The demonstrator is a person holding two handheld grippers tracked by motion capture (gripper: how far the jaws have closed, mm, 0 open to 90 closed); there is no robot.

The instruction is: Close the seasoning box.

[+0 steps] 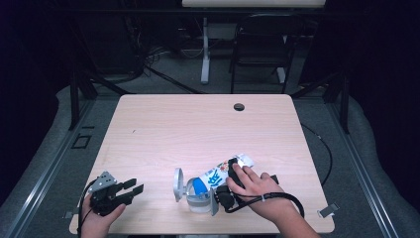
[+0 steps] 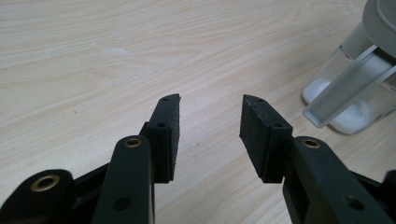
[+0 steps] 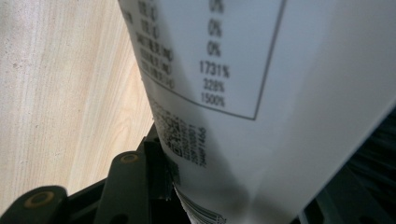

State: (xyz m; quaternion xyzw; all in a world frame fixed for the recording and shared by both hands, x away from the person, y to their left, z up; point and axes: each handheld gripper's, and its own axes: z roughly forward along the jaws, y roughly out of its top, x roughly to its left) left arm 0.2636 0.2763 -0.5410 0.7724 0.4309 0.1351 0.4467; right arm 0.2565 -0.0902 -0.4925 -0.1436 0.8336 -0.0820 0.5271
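The left gripper (image 1: 130, 190) was held at the near left edge of the table (image 1: 198, 124), its jaws set wide apart with nothing between them and directed to the right. In the left gripper view, bare wood lay ahead of the pads (image 2: 259, 135), and the clear container (image 2: 355, 88) stood to the upper right.

To the right of that gripper, well apart from it, the clear container (image 1: 198, 196) stood near the front edge with its grey lid (image 1: 178, 184) swung open on its left side. The packet (image 1: 224, 171) was tilted over this container. Its long axis ran from the upper right down to the lower left, the sealed end pointing up and away and the lower end directed into the container mouth; whether that end was touching the rim could not be determined.

The right gripper (image 1: 233, 174) was closed on the packet at mid-length, and the right hand (image 1: 260, 191) was therefore the nearer hand. In the right gripper view, the packet (image 3: 261, 112) was seen pressed against the left jaw pad, its printed table facing the camera. The coming move was judged to depend on the lower end of the packet being kept above the container opening.
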